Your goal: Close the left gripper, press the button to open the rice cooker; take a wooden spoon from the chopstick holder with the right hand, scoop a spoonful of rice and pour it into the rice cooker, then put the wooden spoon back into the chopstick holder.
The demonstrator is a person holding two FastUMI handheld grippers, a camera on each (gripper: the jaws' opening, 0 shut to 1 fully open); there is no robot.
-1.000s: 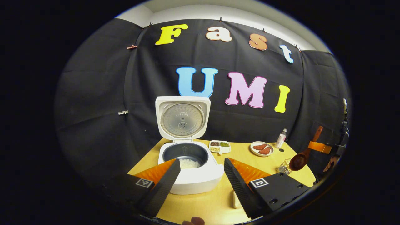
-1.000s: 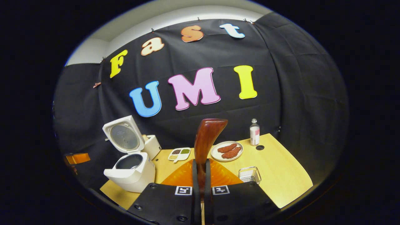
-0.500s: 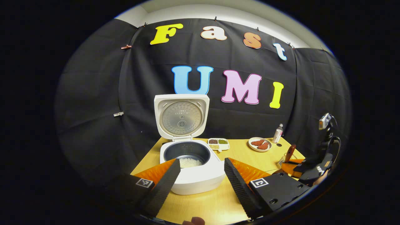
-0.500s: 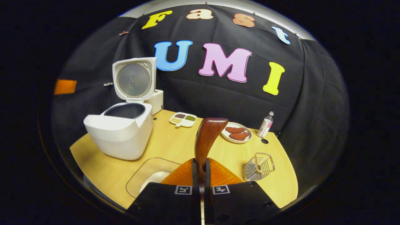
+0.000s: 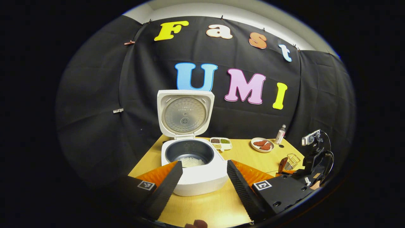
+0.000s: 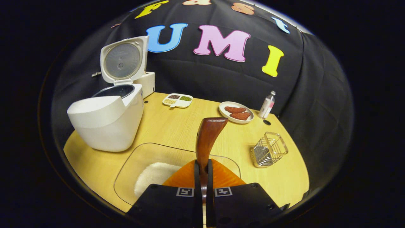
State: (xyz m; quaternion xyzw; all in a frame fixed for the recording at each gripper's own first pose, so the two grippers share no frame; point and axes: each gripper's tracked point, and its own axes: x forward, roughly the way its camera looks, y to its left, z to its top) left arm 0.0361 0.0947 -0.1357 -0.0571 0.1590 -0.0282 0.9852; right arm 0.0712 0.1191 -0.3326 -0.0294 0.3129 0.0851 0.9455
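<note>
Risk assessment, nearest first. The right gripper [image 6: 202, 177] is clenched on the handle of the wooden spoon [image 6: 207, 139], both fingers pressing on the narrow shaft. The grip sits low on the handle, so any sideways push on the spoon head would likely lever it and let it twist or slip between the pads. Just beneath lies the clear glass dish [image 6: 148, 158] with its heap of rice [image 6: 155, 174]. In my judgement the spoon could strike the rim of this dish — glass is hard to see and slides readily on the smooth table [image 6: 177, 126]. A further hazard: the bowl of the spoon faces away from the camera, so how much rice it carries cannot be told, and a tilted spoon would scatter grains.

Further off to the right stands the wire chopstick holder [image 6: 269, 148], empty and light. Returning the spoon could tip it if the head catches the wire edge.

At the far left the rice cooker [image 5: 193, 171] stands with its lid [image 5: 185, 114] upright — rice already lies in the inner pot. A high approach could knock the lid shut.

The left gripper [image 5: 202, 180] is released, jaws wide apart, grasping nothing and hovering in front of the cooker.
</note>
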